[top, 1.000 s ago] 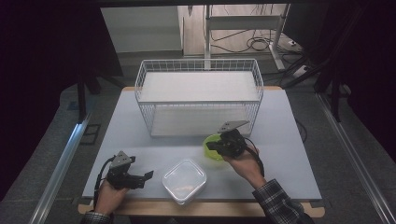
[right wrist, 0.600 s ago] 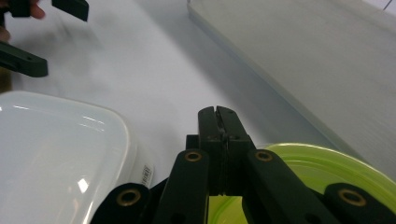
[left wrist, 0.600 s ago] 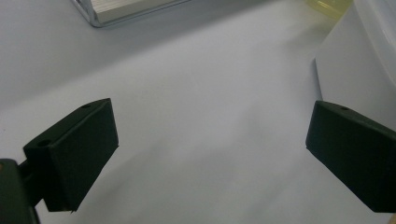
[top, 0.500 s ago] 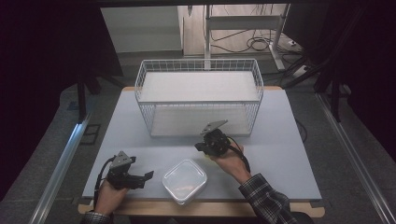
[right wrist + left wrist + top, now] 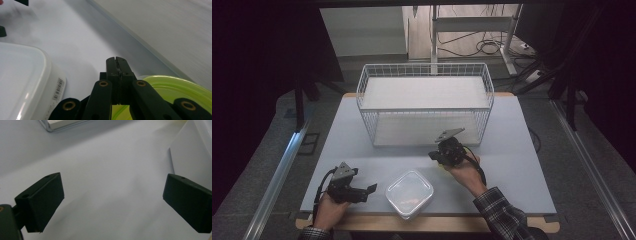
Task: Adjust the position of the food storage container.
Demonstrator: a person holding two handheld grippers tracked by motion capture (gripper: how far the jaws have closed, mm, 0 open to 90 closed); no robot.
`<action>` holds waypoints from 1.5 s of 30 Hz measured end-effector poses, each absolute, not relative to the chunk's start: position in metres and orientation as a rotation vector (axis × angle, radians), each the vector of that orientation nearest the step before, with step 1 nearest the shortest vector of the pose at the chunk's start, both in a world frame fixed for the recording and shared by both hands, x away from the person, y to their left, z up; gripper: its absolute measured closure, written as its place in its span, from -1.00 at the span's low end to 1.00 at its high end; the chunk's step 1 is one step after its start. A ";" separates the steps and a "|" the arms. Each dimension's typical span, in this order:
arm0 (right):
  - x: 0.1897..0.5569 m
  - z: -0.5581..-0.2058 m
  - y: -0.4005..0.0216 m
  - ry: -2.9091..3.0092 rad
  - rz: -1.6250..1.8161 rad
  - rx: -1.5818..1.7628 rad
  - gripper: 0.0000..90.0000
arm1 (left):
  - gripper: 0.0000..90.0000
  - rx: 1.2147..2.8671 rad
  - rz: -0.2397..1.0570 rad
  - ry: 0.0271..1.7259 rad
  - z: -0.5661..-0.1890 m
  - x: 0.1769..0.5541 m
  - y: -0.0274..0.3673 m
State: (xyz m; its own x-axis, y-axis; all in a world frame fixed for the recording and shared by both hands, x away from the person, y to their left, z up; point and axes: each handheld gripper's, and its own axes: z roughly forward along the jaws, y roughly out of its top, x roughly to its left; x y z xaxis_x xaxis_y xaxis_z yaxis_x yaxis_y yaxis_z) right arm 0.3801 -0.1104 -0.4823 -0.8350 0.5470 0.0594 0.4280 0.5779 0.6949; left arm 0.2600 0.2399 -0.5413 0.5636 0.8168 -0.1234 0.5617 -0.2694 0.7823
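Observation:
My right gripper (image 5: 433, 156) (image 5: 117, 61) is just in front of the wire basket (image 5: 424, 109), its jaws pressed together on the rim of a lime-green lid (image 5: 175, 86). In the high view the hand covers most of that lid. A clear square plastic container (image 5: 409, 192) (image 5: 22, 80) with a barcode label sits near the table's front edge, to the left of the right gripper. My left gripper (image 5: 368, 191) (image 5: 112, 202) rests low at the front left, pointing toward the container. Its jaws are wide apart with only bare table between them.
The white wire basket stands across the back half of the pale grey table top (image 5: 522, 165). A person's hands and a checked sleeve (image 5: 499, 212) come in from the front edge. Dark floor, a metal rail (image 5: 277, 177) and cables surround the table.
My right gripper has carried the green lid leftward and slightly toward the front, from the right side of the table to a spot near the container. The left gripper has stayed put.

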 end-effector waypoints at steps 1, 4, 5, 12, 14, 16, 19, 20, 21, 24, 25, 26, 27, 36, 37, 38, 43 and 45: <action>0.380 -0.483 -0.113 2.641 1.096 0.831 0.99 | -0.93 1.965 0.387 1.110 -0.541 0.260 0.240; 0.380 -0.484 -0.121 2.632 1.080 0.855 0.99 | -0.92 1.963 0.391 1.112 -0.541 0.260 0.240; 0.380 -0.484 -0.123 2.627 1.076 0.865 0.99 | -0.91 1.961 0.393 1.114 -0.541 0.260 0.240; 0.380 -0.483 -0.146 2.591 1.058 0.918 0.99 | -0.88 1.947 0.425 1.129 -0.540 0.260 0.242; 0.380 -0.482 -0.153 2.578 1.058 0.929 0.99 | -0.87 1.939 0.422 1.126 -0.540 0.260 0.243; 0.381 -0.482 -0.161 2.565 1.056 0.954 0.99 | -0.86 1.934 0.420 1.118 -0.540 0.260 0.243; 0.381 -0.482 -0.172 2.547 1.055 0.988 0.99 | -0.85 1.930 0.415 1.119 -0.540 0.260 0.243; 0.381 -0.481 -0.176 2.540 1.052 0.995 0.99 | -0.84 1.929 0.410 1.121 -0.540 0.260 0.243; 0.381 -0.481 -0.183 2.526 1.049 1.012 0.99 | -0.84 1.930 0.407 1.121 -0.540 0.260 0.243; 0.381 -0.480 -0.191 2.514 1.048 1.032 0.99 | -0.83 1.941 0.409 1.116 -0.539 0.259 0.242; 0.381 -0.480 -0.195 2.506 1.047 1.041 0.99 | -0.83 1.942 0.409 1.114 -0.539 0.259 0.242; 0.381 -0.480 -0.199 2.501 1.042 1.049 0.98 | -0.83 1.946 0.410 1.112 -0.539 0.259 0.241; 0.381 -0.480 -0.203 2.492 1.045 1.060 0.99 | -0.83 1.949 0.411 1.111 -0.539 0.259 0.241; 0.376 -0.479 -0.238 2.427 1.035 1.142 0.99 | -0.84 1.935 0.370 1.128 -0.539 0.260 0.241; 0.376 -0.479 -0.242 2.418 1.039 1.148 0.99 | -0.83 1.933 0.360 1.129 -0.539 0.260 0.241; 0.375 -0.479 -0.246 2.411 1.040 1.157 0.99 | -0.83 1.934 0.353 1.129 -0.539 0.260 0.241; 0.373 -0.480 -0.259 2.383 1.049 1.213 0.99 | -0.83 1.952 0.346 1.126 -0.538 0.259 0.238; 0.373 -0.480 -0.260 2.381 1.048 1.211 0.99 | -0.83 1.951 0.344 1.127 -0.537 0.258 0.237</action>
State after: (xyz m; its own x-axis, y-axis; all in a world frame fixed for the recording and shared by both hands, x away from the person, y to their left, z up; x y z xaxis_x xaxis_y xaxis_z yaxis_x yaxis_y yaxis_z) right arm 0.3729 -0.2601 -0.4802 -0.6135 0.7857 0.0792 0.5890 0.3885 0.7086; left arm 0.2585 0.2365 -0.5368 0.5587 0.8134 -0.1620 0.5843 -0.2474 0.7729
